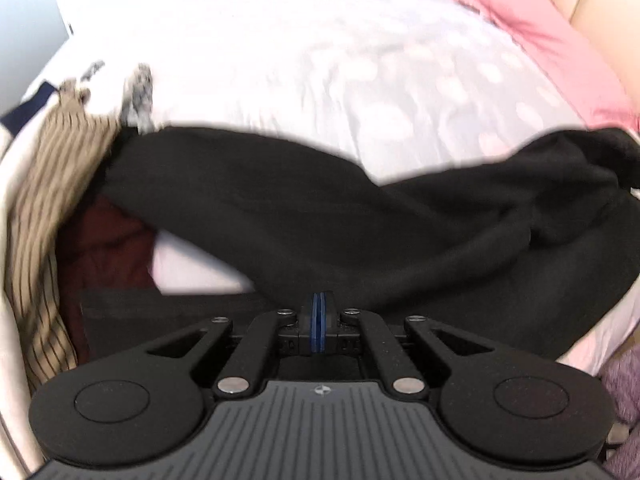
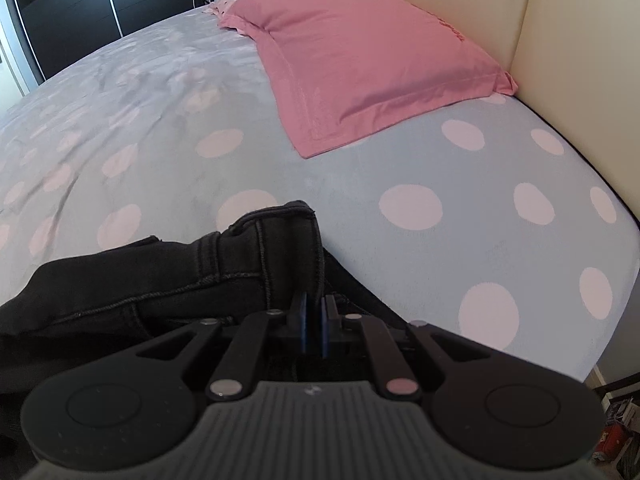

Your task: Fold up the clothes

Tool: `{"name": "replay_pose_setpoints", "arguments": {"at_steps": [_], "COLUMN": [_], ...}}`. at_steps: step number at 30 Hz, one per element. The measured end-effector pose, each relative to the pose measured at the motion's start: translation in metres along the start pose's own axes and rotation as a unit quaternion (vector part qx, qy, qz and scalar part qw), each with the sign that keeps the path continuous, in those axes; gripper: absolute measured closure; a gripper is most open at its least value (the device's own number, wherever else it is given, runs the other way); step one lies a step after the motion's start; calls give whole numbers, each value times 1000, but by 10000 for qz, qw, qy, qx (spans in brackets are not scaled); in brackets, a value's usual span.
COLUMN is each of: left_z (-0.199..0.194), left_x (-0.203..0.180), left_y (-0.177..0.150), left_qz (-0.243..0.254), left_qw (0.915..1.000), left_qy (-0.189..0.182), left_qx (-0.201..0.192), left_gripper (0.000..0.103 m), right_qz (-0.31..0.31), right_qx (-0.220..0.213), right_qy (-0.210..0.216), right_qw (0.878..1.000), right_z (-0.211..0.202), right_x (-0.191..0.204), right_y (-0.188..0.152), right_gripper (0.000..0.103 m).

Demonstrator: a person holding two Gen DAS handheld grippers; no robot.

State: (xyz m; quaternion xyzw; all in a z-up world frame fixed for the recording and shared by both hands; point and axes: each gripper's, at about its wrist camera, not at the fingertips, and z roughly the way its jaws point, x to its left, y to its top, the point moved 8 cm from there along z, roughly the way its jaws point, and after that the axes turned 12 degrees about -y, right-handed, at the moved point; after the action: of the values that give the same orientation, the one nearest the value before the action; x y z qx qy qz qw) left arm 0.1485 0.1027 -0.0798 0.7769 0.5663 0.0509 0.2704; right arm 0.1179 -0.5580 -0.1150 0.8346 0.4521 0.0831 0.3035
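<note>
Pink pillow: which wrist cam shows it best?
Right wrist view. The pink pillow fills the upper middle, sharp, nearly whole, lying on the polka-dot sheet against the cream headboard. The left wrist view catches it only as a blurred pink strip at the upper right edge, beyond the black trousers.

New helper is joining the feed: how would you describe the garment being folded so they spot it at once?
Start from the bed with the pale blue sheet dotted in white. At its near edge, away from the pink pillow, lie the black jeans. Heavy seams and a stitched waistband set them apart from the tan striped garment and dark red cloth nearby.
</note>
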Motion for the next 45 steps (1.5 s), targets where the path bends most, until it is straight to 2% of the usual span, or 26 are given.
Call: {"name": "replay_pose_setpoints", "arguments": {"at_steps": [4, 5, 7, 8, 10, 12, 14, 16, 19, 23, 26, 28, 30, 33, 38, 41, 42, 43, 44, 45], "left_z": [5, 9, 18, 22, 34, 49, 62, 75, 97, 120, 129, 133, 135, 135, 136, 138, 137, 137, 137, 136], "left_x": [9, 11, 14, 14, 16, 22, 31, 39, 53, 69, 76, 79, 85, 95, 112, 113, 113, 113, 111, 109], "left_y": [32, 40, 56, 64, 78, 88, 97, 104, 110, 103, 102, 102, 101, 100, 98, 98, 98, 99, 99, 100], "left_qz": [-226, -285, -353, -329, -329, -632, -1063, -1381, -1697, -1871, -1918, -1921, -1955, -2088, -2425, -2446, -2432, -2398, -2339, -2287], "left_qw": [9993, 9990, 9984, 9983, 9984, 9973, 9937, 9898, 9852, 9817, 9807, 9806, 9800, 9773, 9699, 9694, 9697, 9705, 9720, 9734], "left_qy": [-110, -135, -128, -83, -18, -44, -118, -142, -31, 348, 345, 352, 331, 329, 183, 177, 201, 231, 230, 165], "left_qx": [-280, -326, -433, -482, -467, -374, -345, -329, -219, 100, 134, 155, 165, 114, 78, 78, 73, 74, 64, 25], "left_gripper": [74, 71, 56, 56, 55, 56, 56, 56, 56, 56, 56, 56, 55, 56, 55, 56, 58, 65, 69, 79], "right_qz": [47, 77, 87, 44, -134, -295, -364, -417, -540, -556, -441, -145, 91, -37, -478, -477, -516, -535, -495, -428], "right_qx": [-128, -145, -213, -308, -565, -757, -768, -680, -547, -341, -191, 11, 250, 464, 525, 589, 587, 598, 560, 522], "right_qy": [61, 106, 161, 147, 99, 155, 374, 515, 671, 871, 1049, 1198, 1373, 1496, 1200, 1287, 1364, 1410, 1365, 1332], "right_qw": [9999, 9998, 9996, 9994, 9983, 9966, 9957, 9955, 9948, 9941, 9933, 9927, 9902, 9877, 9902, 9888, 9876, 9868, 9878, 9888], "right_z": [-18, -22, -30, -35, -47, -56, -57, -51, -37, -10, 15, 36, 57, 84, 117, 125, 124, 122, 120, 117], "right_x": [-1, -1, 2, 5, 13, 24, 39, 56, 83, 120, 145, 156, 168, 192, 212, 214, 215, 216, 213, 210], "right_y": [7, 9, 13, 16, 24, 30, 34, 37, 42, 54, 68, 79, 86, 91, 91, 84, 83, 83, 84, 85], "right_gripper": [89, 89, 87, 84, 65, 62, 59, 47, 47, 47, 47, 47, 48, 58, 58, 58, 71, 83, 87, 99]}}
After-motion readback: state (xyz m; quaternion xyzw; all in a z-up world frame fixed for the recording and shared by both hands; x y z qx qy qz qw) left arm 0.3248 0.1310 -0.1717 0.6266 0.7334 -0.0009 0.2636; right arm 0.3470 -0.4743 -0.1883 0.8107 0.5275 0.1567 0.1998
